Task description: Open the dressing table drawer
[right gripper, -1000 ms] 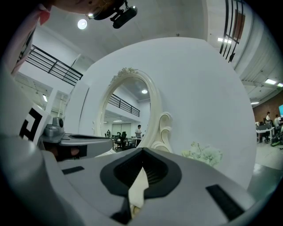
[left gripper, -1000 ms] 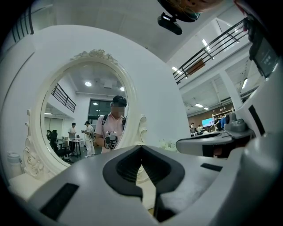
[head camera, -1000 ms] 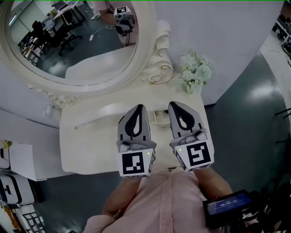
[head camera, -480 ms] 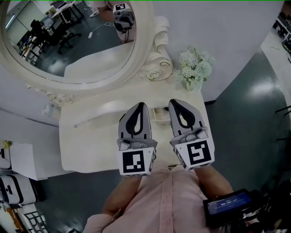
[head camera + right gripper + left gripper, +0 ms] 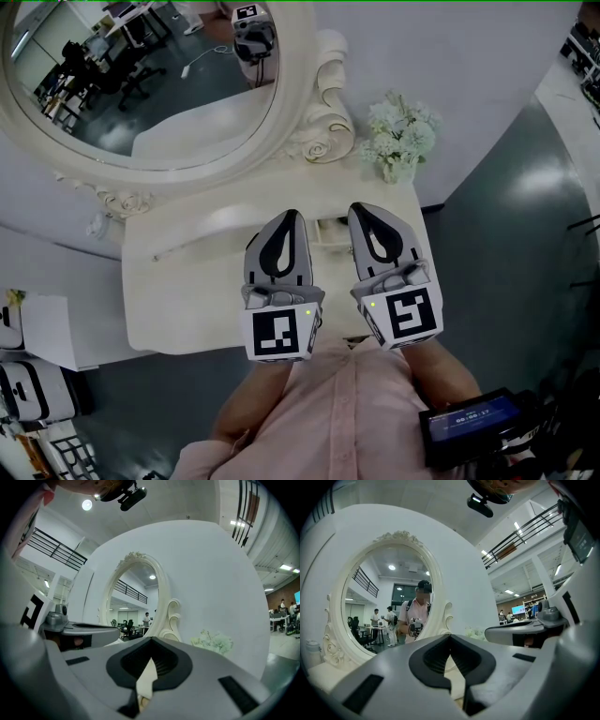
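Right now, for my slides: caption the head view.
Both shut, left gripper and right gripper hover above a dressing table with oval mirror and flowers.

You're wearing a pale pink button-front shirt (image 5: 337,412). Your left gripper (image 5: 290,217) and right gripper (image 5: 361,210) are showing grey shells with black teardrop insets. Each is carrying a white cube (image 5: 278,335) with black square markers, a green LED (image 5: 307,312) glowing at its corner.
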Available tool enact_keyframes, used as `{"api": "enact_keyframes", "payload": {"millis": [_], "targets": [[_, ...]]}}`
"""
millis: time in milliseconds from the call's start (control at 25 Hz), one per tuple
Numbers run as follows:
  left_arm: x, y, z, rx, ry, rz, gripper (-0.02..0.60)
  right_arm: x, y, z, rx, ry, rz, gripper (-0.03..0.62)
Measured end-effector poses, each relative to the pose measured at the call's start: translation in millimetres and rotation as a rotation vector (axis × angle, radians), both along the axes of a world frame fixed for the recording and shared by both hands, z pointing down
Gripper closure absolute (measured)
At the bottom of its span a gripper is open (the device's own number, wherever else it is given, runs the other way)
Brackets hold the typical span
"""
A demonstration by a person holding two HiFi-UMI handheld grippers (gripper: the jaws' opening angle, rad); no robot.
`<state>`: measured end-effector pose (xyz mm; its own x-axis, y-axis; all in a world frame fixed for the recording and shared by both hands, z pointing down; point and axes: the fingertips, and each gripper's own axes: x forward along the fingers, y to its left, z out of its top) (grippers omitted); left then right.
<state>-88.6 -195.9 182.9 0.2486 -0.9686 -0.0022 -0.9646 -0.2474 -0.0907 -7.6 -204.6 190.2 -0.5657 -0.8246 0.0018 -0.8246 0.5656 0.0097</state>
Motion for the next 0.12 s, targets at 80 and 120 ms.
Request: {"api": "enact_keyframes", "payload": {"millis": [80,120], "targets": [[-0.1,1.4,-1.2,0.004,0.000,-0.001,0.560,0.2,1.3,-0.6,0.001,0.001,0.001,0.576],[-0.2,2.1,-1.7,0.006,-0.001,-0.001,0.560,0.2,1.9,-0.8,0.002,0.001,0.001,0.576]]}}
